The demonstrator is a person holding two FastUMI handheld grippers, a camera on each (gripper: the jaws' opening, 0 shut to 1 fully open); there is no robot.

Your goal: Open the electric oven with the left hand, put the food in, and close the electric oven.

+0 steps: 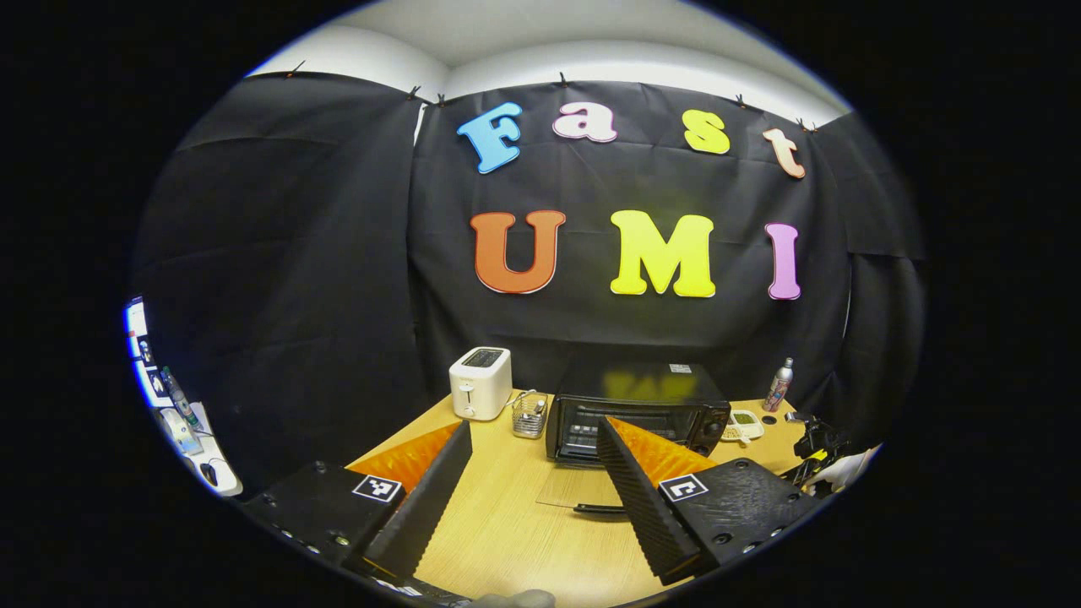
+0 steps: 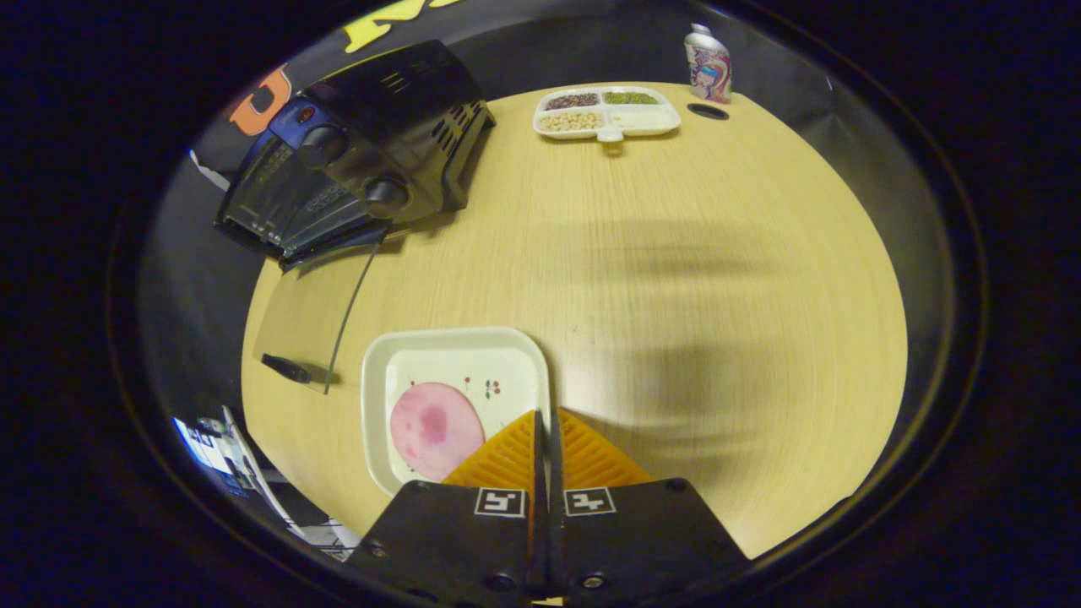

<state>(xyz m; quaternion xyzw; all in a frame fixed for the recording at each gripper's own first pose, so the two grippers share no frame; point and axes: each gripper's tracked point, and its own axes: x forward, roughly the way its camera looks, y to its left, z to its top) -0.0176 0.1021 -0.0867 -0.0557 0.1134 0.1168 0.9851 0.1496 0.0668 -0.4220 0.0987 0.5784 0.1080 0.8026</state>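
2 grippers are mine. My left gripper (image 1: 532,460) hangs above the table (image 1: 507,523) with its jaws spread wide, facing the oven (image 1: 638,409), whose glass door (image 1: 583,490) lies folded down flat. My right gripper (image 2: 545,439) has its jaws pinching the edge of the white plate (image 2: 456,371), which carries a pink slice of food (image 2: 435,431) near the table's front edge.

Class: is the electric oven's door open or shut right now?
Open. The oven has its glass door folded down flat over the table, handle outward.
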